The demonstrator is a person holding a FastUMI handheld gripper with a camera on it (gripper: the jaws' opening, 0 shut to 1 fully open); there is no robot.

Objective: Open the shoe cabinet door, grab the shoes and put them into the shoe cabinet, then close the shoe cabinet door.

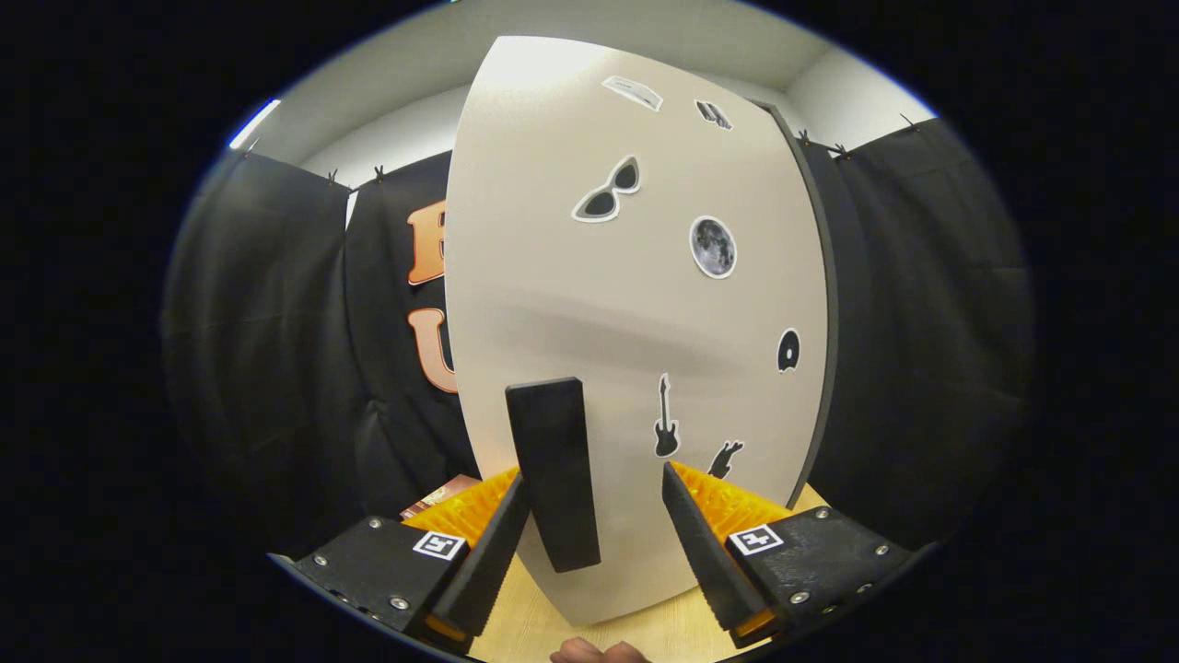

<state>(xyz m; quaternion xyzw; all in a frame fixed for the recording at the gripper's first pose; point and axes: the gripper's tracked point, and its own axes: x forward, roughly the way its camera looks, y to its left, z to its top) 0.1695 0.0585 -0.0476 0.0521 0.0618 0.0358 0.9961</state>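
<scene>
The shoe cabinet door (589, 276) is an off-white panel with several stickers, and it stands close in front of me. A black upright handle (553, 470) is fixed low on the door. My gripper (594, 474) is open with the handle between its fingers. The left finger (488, 552) lies right against the handle, while the right finger (705, 543) stands clear of it with bare door in the gap. A dark edge (824, 304) runs down the door's right side. Whether the door is swung out I cannot tell.
The cabinet stands on a light wooden surface (534, 617). A reddish-brown flat object (442, 493) lies just left of the door's foot. Black booth cloth (276, 350) hangs on both sides. Part of a person's hand (599, 652) shows below the fingers.
</scene>
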